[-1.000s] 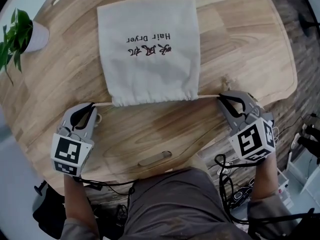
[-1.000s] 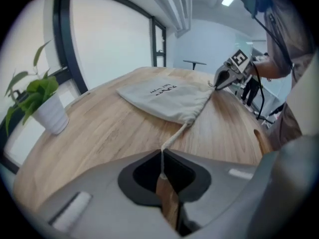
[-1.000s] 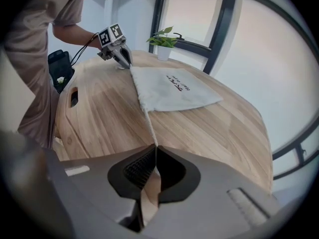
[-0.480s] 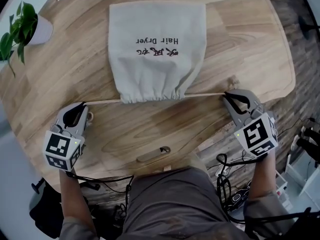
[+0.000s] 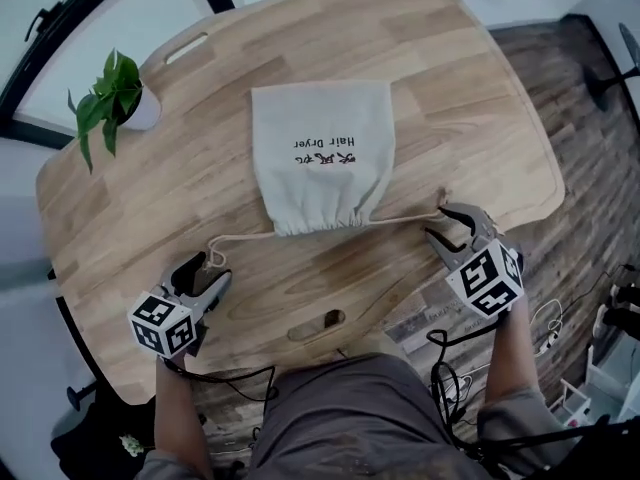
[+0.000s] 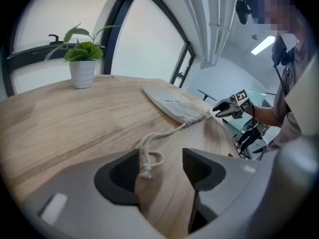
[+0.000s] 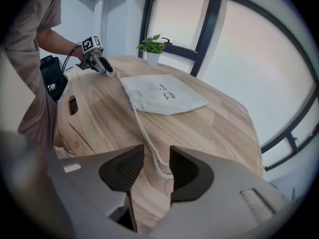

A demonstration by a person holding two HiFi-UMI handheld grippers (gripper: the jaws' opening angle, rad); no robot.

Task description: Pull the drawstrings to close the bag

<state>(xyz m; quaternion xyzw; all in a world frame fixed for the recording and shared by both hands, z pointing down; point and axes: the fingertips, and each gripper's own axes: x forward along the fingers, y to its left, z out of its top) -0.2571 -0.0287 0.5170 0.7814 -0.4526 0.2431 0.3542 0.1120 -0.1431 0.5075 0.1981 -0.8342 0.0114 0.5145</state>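
Bag (image 5: pixel 320 163) is lying flat in the middle of the counter (image 5: pixel 470 98), "Hair Dryer" print facing up. Its mouth is bunched up tight on the edge nearest the person.

Left gripper (image 5: pixel 212 271) sits near the front-left edge of the counter with its jaws apart. The left cord (image 5: pixel 245 238) comes out of the bag mouth in a loose curve and ends in a little loop. In the left gripper view the knotted end (image 6: pixel 146 171) lies on the wood between the jaws, close to the left one, and it doesn't look pinched.

Right gripper (image 5: pixel 440 225) is over by the front-right edge. Its jaws have just been opening and stand apart. The right cord (image 5: pixel 405 215) runs pretty much straight from the bag to it, and in the right gripper view it passes between the jaws without either pad squeezing it.

Potted plant (image 5: pixel 110 98) is at the far-left corner, well away from everything.
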